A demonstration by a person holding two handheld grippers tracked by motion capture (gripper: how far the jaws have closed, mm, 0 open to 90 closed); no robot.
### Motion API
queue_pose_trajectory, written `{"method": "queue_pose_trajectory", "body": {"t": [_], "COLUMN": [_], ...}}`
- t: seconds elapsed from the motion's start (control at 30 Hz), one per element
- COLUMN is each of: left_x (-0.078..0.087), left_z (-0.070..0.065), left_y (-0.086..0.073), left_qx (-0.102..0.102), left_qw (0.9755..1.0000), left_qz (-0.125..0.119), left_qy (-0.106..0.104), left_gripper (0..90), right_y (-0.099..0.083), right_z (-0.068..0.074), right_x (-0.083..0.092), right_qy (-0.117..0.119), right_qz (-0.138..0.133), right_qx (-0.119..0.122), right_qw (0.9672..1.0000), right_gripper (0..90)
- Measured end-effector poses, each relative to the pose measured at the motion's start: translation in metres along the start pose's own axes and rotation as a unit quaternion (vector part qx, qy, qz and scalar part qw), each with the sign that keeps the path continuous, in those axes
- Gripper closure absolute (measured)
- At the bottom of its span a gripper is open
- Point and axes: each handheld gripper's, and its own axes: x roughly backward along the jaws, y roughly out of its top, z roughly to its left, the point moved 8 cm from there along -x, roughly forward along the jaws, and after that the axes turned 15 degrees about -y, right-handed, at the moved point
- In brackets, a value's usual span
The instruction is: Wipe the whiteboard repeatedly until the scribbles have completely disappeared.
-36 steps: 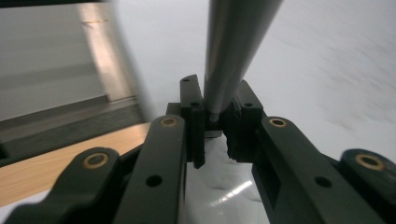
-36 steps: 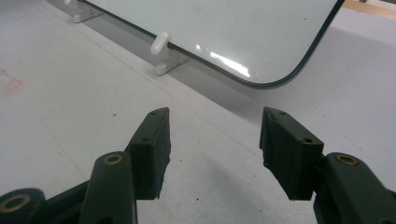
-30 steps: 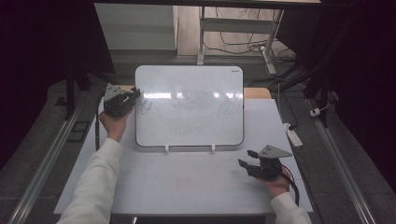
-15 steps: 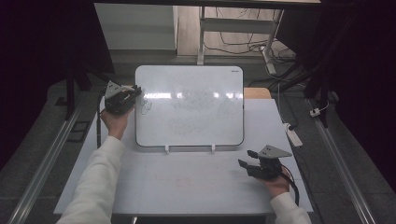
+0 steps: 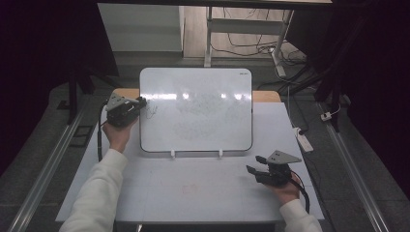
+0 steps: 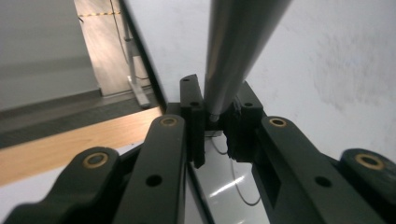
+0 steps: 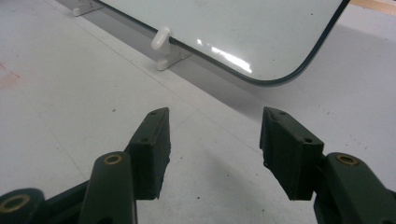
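Worktop carries a whiteboard propped at its far edge on two small white feet, faint smudged marks across its face. My left gripper sits at the board's left edge, near its upper left corner, jaws clamped on a grey marker; its tip is at the board surface next to a small scribble. My right gripper rests on the worktop near the right front corner, just off the board's lower right corner, jaws apart, nothing between them.
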Motion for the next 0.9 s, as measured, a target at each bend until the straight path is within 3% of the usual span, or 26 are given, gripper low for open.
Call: {"method": "queue_pose_trajectory", "body": {"t": [0.03, 0.1, 0.23, 0.27, 0.33, 0.43, 0.53, 0.63, 0.8, 0.9], "left_x": [-0.003, -0.012, -0.031, -0.032, -0.028, -0.012, -0.001, -0.003, -0.018, -0.015], "left_z": [-0.003, -0.015, -0.041, -0.041, -0.035, -0.012, 0.001, -0.004, -0.03, -0.032], "left_y": [0.0, -0.002, -0.005, -0.004, 0.0, 0.004, 0.004, 0.002, -0.007, -0.01], "left_qx": [-0.005, -0.011, -0.045, -0.052, -0.046, -0.017, -0.004, -0.01, -0.038, -0.042], "left_qw": [1.0, 0.9998, 0.9976, 0.9973, 0.9982, 0.9998, 0.9998, 0.9998, 0.9984, 0.9978], "left_qz": [0.003, 0.01, 0.036, 0.038, 0.031, 0.008, -0.003, 0.007, 0.039, 0.047], "left_qy": [0.001, -0.016, -0.038, -0.035, -0.024, 0.003, 0.017, 0.019, -0.016, -0.019], "left_gripper": [78.3, 78.3, 78.3, 78.3, 78.3, 78.3, 78.3, 78.3, 78.3, 78.3], "right_y": [0.0, 0.0, 0.0, 0.0, 0.0, 0.0, 0.0, 0.0, 0.0, -0.001], "right_z": [0.0, 0.001, 0.001, 0.001, 0.001, 0.001, 0.001, 0.002, 0.004, 0.004], "right_x": [0.0, 0.0, 0.0, 0.0, 0.0, 0.0, 0.0, -0.001, -0.002, -0.002], "right_qy": [0.0, 0.001, 0.001, 0.001, 0.0, 0.001, 0.002, 0.002, 0.003, 0.004], "right_qz": [0.0, 0.001, 0.0, 0.0, 0.0, 0.0, 0.0, 0.001, 0.003, 0.004], "right_qx": [0.0, 0.001, 0.001, 0.001, 0.0, 0.001, 0.001, 0.002, 0.004, 0.004], "right_qw": [1.0, 1.0, 1.0, 1.0, 1.0, 1.0, 1.0, 1.0, 1.0, 1.0], "right_gripper": [43.0, 42.9, 43.0, 43.0, 42.9, 42.8, 42.9, 42.9, 42.8, 42.8]}}
